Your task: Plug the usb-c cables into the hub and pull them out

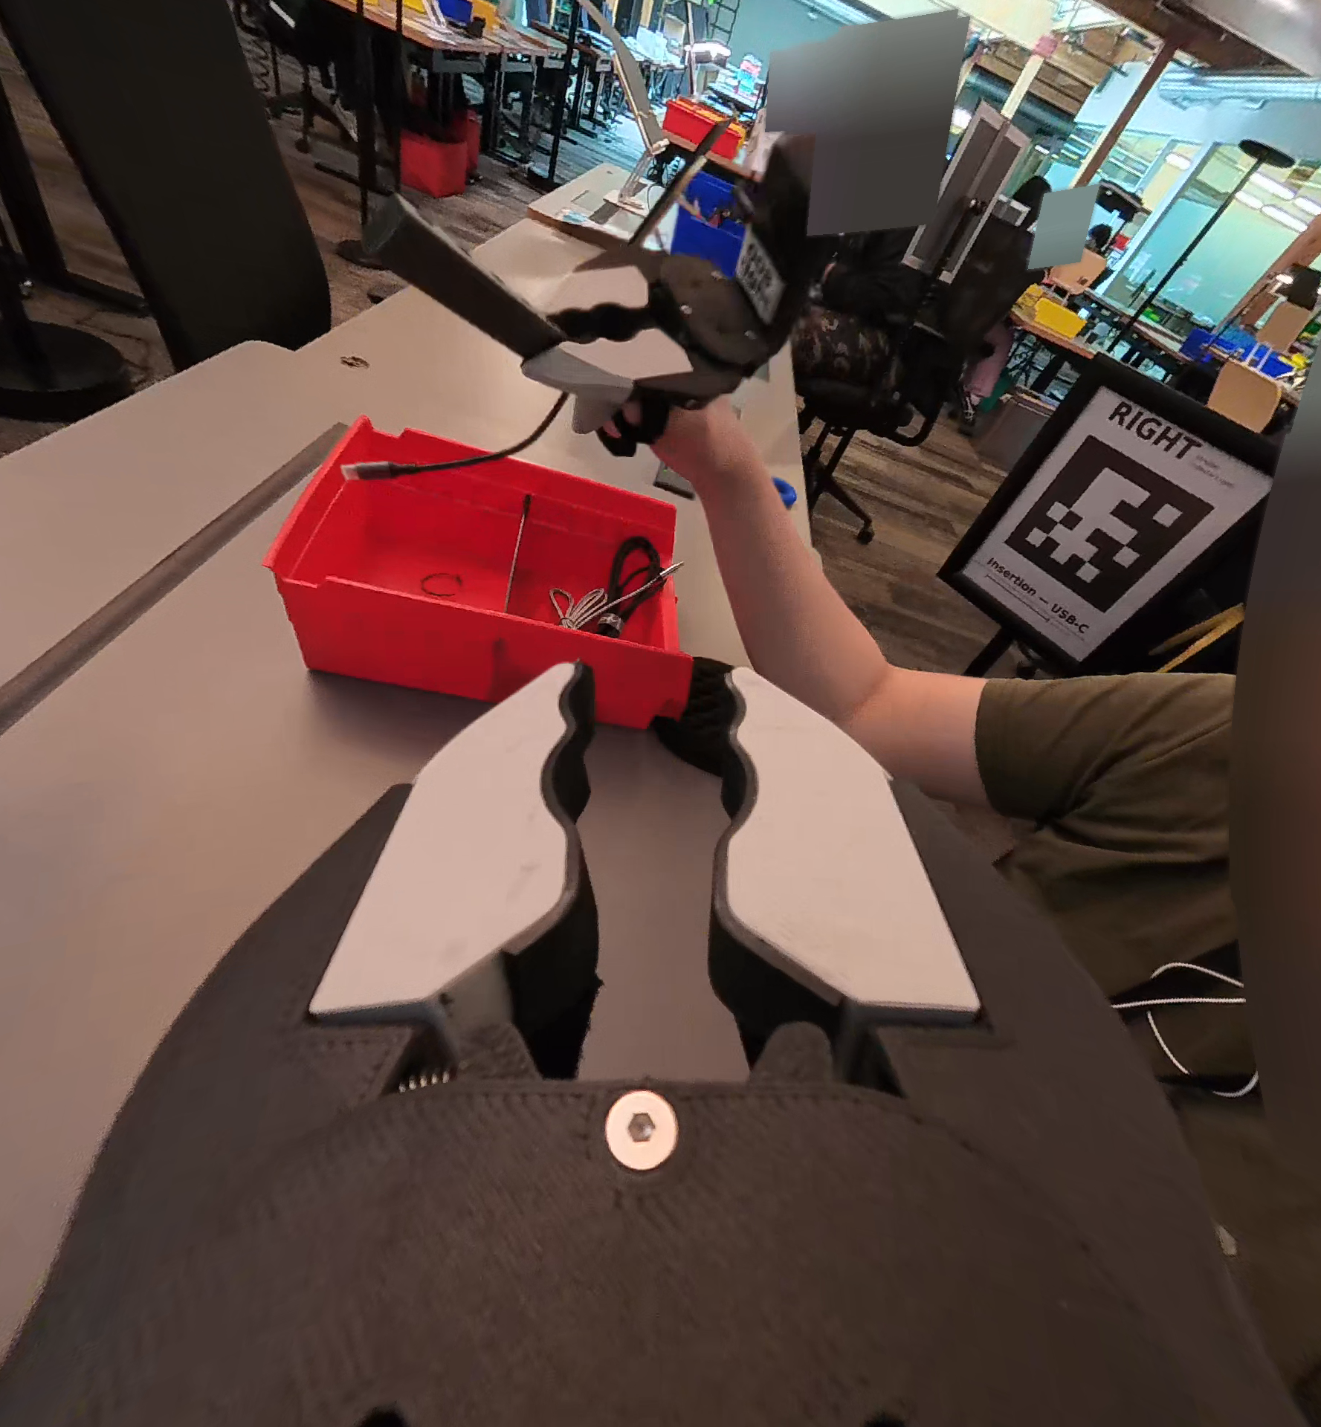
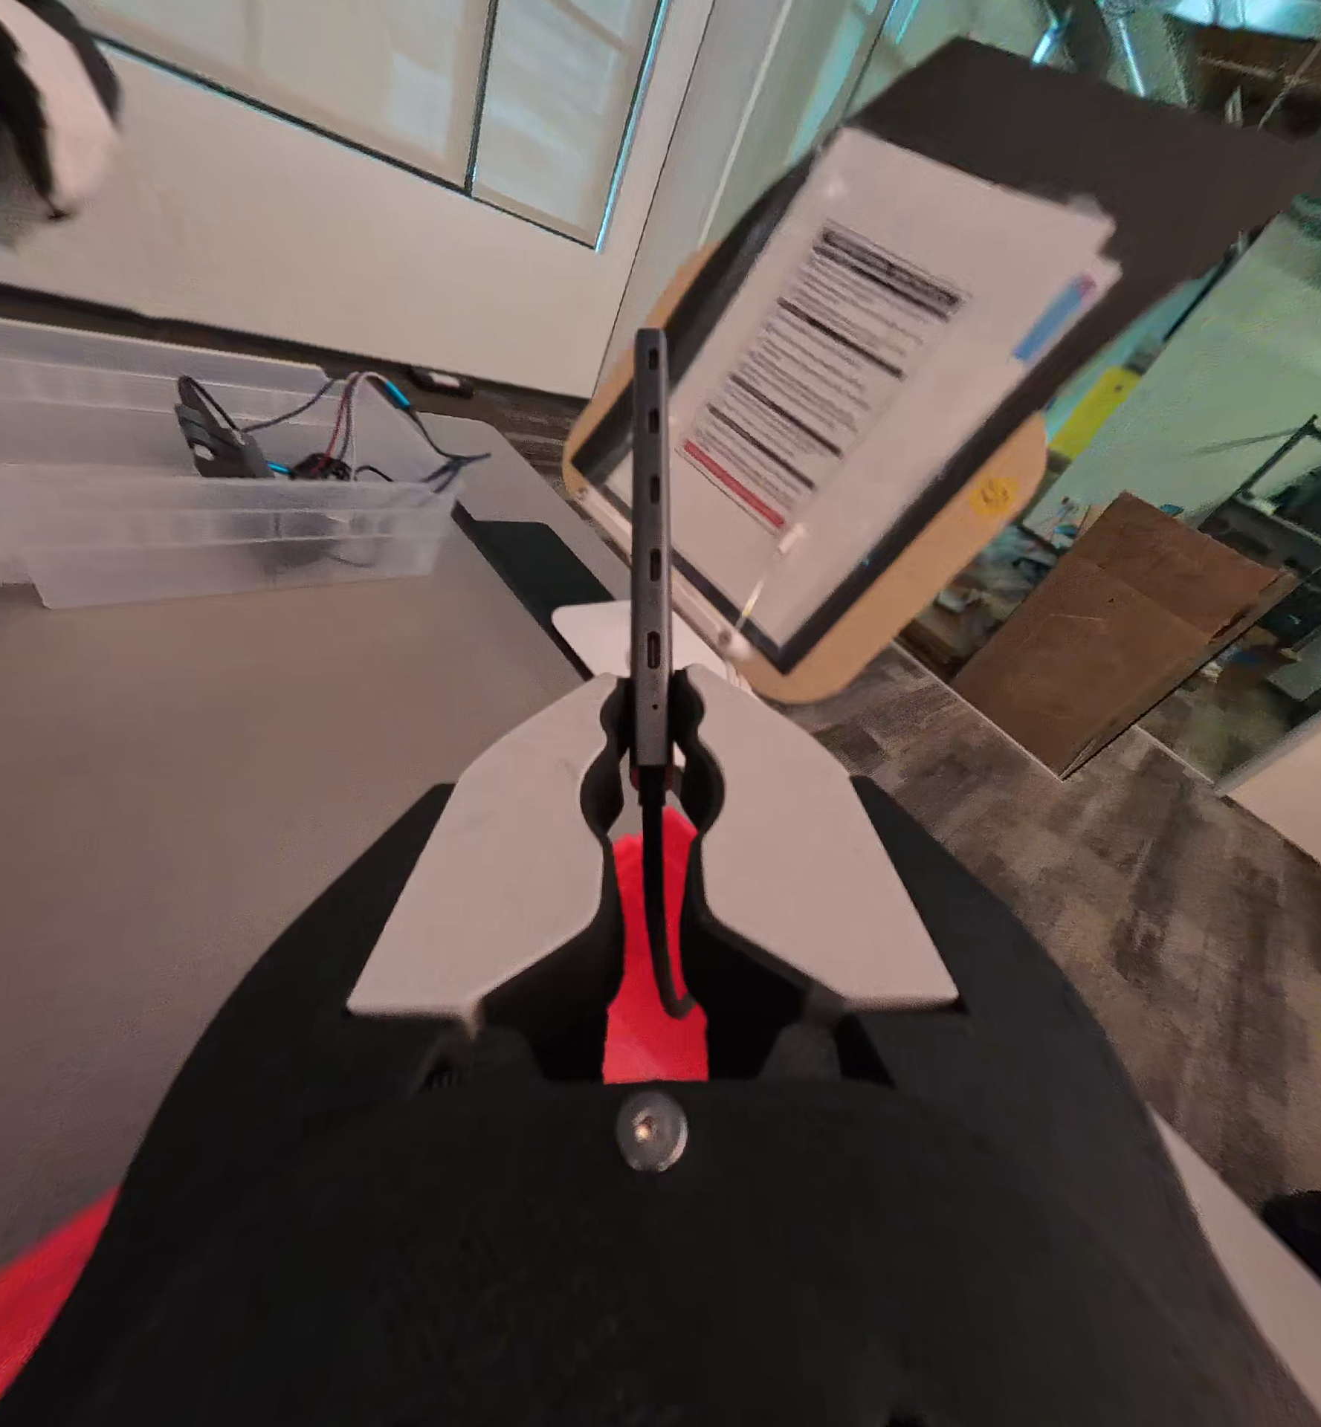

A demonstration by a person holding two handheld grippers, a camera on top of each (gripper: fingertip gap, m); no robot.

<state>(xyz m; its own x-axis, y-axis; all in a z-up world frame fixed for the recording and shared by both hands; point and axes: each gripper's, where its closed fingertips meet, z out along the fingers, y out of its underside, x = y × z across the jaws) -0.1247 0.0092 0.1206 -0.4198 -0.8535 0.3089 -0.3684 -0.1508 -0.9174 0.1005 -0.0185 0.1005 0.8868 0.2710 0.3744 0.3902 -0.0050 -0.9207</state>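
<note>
Clamping the hub (image 2: 653, 540) edge-on, right gripper (image 2: 651, 722) exposes its ports; left gripper (image 1: 653, 741), parted and empty, faces the red bin (image 1: 379, 625) of cables (image 1: 611, 591).

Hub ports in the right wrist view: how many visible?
5. All sit in one row along the narrow edge of the hub, from just above the fingertips of the right gripper to the far end. More may be hidden inside the grip.

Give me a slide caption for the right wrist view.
Right gripper clamps the grey hub edge-on, its row of ports facing the camera, its black cable trailing back.
</note>
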